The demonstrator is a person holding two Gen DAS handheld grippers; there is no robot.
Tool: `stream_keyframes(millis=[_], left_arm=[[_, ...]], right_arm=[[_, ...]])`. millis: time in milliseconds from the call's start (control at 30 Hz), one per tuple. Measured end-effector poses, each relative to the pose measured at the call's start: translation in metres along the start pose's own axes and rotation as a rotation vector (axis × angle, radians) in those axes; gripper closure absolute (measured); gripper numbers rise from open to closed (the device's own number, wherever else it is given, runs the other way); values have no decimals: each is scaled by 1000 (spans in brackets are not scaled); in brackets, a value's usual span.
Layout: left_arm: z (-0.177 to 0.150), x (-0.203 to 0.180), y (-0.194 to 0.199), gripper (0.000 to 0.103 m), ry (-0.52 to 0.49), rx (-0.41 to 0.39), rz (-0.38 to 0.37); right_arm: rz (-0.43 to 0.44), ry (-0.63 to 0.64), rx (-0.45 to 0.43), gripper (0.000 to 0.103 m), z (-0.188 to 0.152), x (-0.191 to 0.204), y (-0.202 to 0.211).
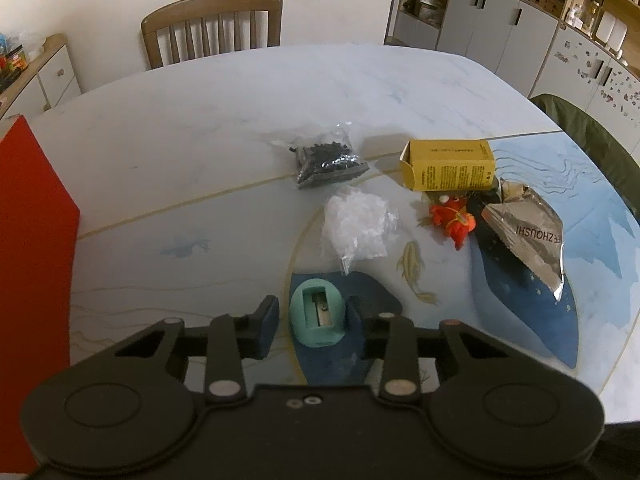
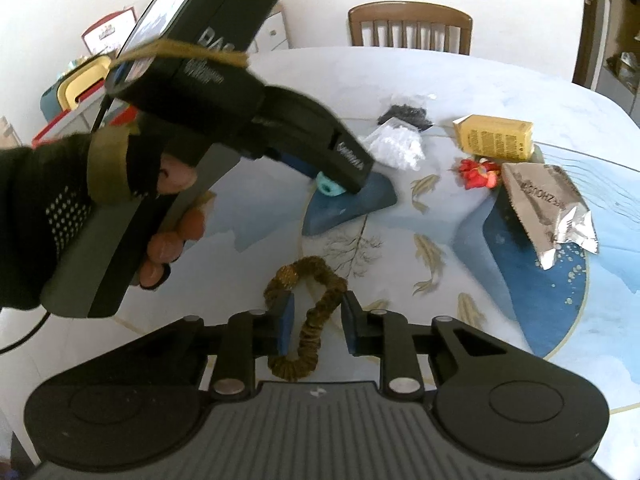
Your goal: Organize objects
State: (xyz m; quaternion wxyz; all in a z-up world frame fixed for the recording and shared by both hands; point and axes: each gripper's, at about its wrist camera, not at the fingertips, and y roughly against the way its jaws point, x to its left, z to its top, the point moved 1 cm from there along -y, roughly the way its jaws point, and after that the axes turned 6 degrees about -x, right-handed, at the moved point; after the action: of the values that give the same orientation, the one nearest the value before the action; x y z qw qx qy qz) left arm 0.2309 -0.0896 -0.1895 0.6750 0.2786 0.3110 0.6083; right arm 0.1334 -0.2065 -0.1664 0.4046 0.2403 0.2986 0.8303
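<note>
A teal pencil sharpener [image 1: 318, 318] lies on the table between the fingers of my left gripper [image 1: 312, 320], which is open around it; the left pad stands a little clear of it. In the right wrist view the same sharpener [image 2: 330, 189] peeks out under that gripper's tip. An olive-brown scrunchie [image 2: 310, 334] lies on the table with one strand running between the fingers of my right gripper [image 2: 318, 322], which is open. Its blue pads [image 2: 286, 322] do not press the fabric.
Further back lie a bag of black bits [image 1: 324, 160], a clear bag of white pieces [image 1: 356, 228], a yellow carton [image 1: 452, 168], a red toy [image 1: 452, 216] and a torn foil packet [image 1: 524, 236]. A red box [image 1: 32, 260] stands at the left. A gloved hand [image 2: 60, 208] holds the left gripper.
</note>
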Motion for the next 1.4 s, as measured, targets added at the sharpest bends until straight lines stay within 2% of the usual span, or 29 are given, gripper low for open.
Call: stream_keyframes(millis=[167,433,467,500,567,700,833,867,967,1033,1133,1167,1267,1400], left_arm=[[1,6,5,69,10,-11,-9],[-2,12,3,69,17,2,-5],[-3,12,2,69,17,5,-5],[-3,12,2,69,15,6,-3],[-3,11,2,69,7,7,2],[-3,8,0,69,-10,8,9],[-3,5,0,69,-17,7,14],[-3,5,0,69,-18,6,15],[-4,5,0,69,-23,2,17],[-5,4,0,69,-27,0,18],[-5,5,0,69,-29,-3,16],[-4,5,0,69,-28,-4,14],[-4,6,0,70,-21,-5,8],[-5,10,1,71,-10,-4,0]], right_arm=[[-12,-17,-6,82,3,-7,7],[30,-60,-2,80,4,-9,7],[42,-64,2,74,5,-8,7],[53,-62,9,55,5,-6,6],[48,-52,-4,25,4,-2,5],[42,-16,21,25,3,5,-9],[-3,59,36,25,-2,13,-21],[-15,75,40,25,-3,15,-23],[-36,111,57,39,-5,19,-28],[-47,129,53,44,-5,21,-29],[-60,150,49,63,-4,23,-29],[-60,152,50,72,-3,23,-29],[-63,149,55,86,-1,22,-29],[-54,88,40,88,3,14,-21]])
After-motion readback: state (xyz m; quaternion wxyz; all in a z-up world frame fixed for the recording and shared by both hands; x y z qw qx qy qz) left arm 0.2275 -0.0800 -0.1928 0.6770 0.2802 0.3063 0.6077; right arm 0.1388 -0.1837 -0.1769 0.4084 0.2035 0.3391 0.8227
